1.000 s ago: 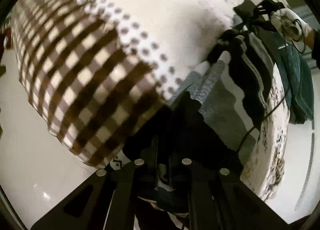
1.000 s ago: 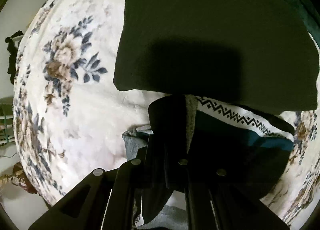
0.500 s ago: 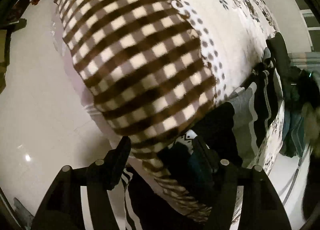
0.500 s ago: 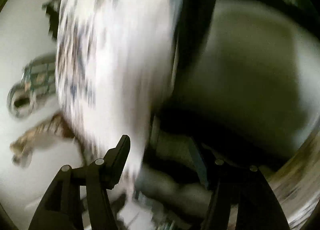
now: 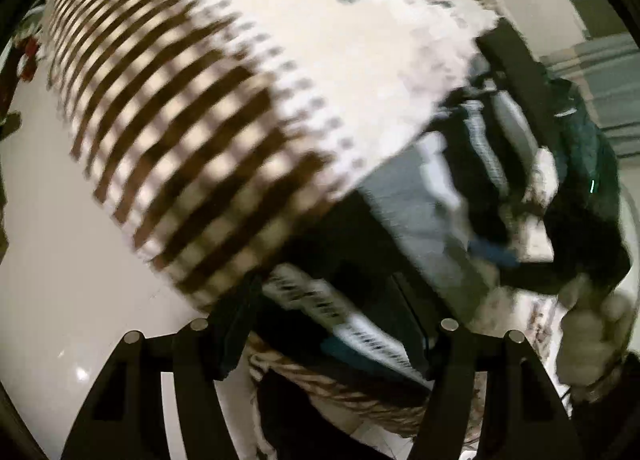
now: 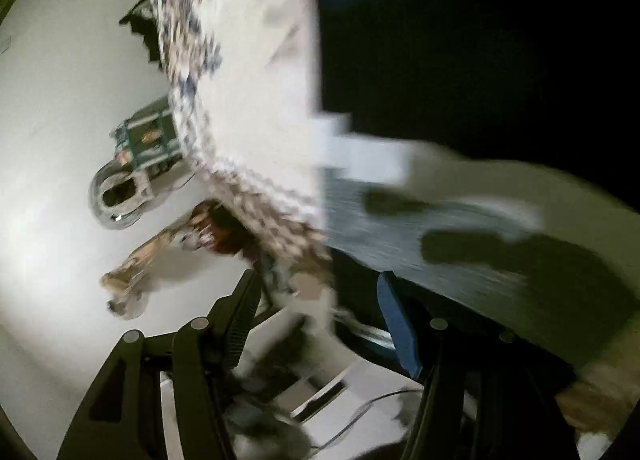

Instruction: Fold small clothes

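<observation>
The risk now, as I judge it, is that the folded dark garment with the white zigzag-patterned band (image 5: 344, 320), just let go, slumps or springs open at the bed's edge, or that a fast-moving finger catches a loose hem and drags the fold apart; both views are blurred with motion. The left tongs (image 5: 336, 324) stand released, jaws well apart, having just opened; the patterned garment lies just ahead of and between the fingers, though the pads do not press it. Beyond it spreads the brown-and-cream checked, flower-printed bed cover (image 5: 200, 119). The right tongs (image 6: 320, 316) are likewise released and empty, swinging over the bed's edge, a grey-and-black striped folded cloth (image 6: 420, 227) just ahead to their right.
</observation>
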The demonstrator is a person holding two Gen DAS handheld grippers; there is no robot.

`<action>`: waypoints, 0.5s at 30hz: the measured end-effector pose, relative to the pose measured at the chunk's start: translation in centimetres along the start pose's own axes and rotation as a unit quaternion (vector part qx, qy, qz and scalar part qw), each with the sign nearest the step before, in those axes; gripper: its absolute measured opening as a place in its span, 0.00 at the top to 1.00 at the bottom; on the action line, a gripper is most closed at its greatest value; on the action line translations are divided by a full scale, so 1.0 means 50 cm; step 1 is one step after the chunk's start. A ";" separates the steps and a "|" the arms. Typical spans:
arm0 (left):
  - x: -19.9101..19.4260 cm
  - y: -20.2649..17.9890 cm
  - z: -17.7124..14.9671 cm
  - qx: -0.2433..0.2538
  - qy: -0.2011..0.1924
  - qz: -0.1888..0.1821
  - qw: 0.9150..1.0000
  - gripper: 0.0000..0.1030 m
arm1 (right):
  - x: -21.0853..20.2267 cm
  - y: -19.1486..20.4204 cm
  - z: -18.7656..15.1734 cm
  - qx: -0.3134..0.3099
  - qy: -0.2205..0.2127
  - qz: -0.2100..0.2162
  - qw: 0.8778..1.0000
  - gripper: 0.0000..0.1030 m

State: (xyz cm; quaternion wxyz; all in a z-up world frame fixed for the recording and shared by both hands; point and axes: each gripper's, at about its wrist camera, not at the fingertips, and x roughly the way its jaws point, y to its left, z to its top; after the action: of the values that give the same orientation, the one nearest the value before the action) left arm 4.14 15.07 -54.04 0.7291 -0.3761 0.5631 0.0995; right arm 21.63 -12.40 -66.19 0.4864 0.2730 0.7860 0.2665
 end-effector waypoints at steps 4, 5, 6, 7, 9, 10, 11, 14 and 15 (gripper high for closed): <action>-0.017 -0.104 0.057 0.034 -0.018 -0.027 0.999 0.35 | -0.170 -0.086 -0.016 0.005 -0.067 -0.077 0.995 0.39; -0.015 -0.135 0.078 0.046 -0.023 -0.034 0.998 0.28 | -0.199 -0.099 -0.016 0.009 -0.083 -0.083 0.993 0.39; -0.011 -0.174 0.105 0.061 -0.029 -0.045 0.997 0.27 | -0.228 -0.113 -0.009 0.014 -0.095 -0.085 0.992 0.39; -0.003 -0.214 0.137 0.076 -0.033 -0.060 0.995 0.26 | -0.262 -0.133 -0.002 0.022 -0.112 -0.086 0.990 0.39; 0.014 -0.279 0.192 0.104 -0.038 -0.083 0.990 0.26 | -0.319 -0.159 0.019 0.040 -0.144 -0.077 0.986 0.39; 0.032 -0.319 0.228 0.120 -0.041 -0.091 0.988 0.26 | -0.348 -0.174 0.035 0.049 -0.161 -0.073 0.983 0.39; 0.055 -0.360 0.271 0.135 -0.040 -0.097 0.985 0.26 | -0.369 -0.179 0.048 0.057 -0.177 -0.068 0.980 0.39; 0.138 -0.454 0.387 0.174 -0.024 -0.105 0.979 0.26 | -0.449 -0.192 0.115 0.079 -0.227 -0.055 0.969 0.39; 0.171 -0.482 0.428 0.189 -0.019 -0.101 0.977 0.26 | -0.480 -0.195 0.146 0.084 -0.246 -0.049 0.964 0.39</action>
State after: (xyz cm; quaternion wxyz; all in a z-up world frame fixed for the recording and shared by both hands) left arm 36.80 10.02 -49.41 0.8038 -0.2846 0.5169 -0.0753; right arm 35.70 -34.68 -60.82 0.6528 0.3313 0.6738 0.1000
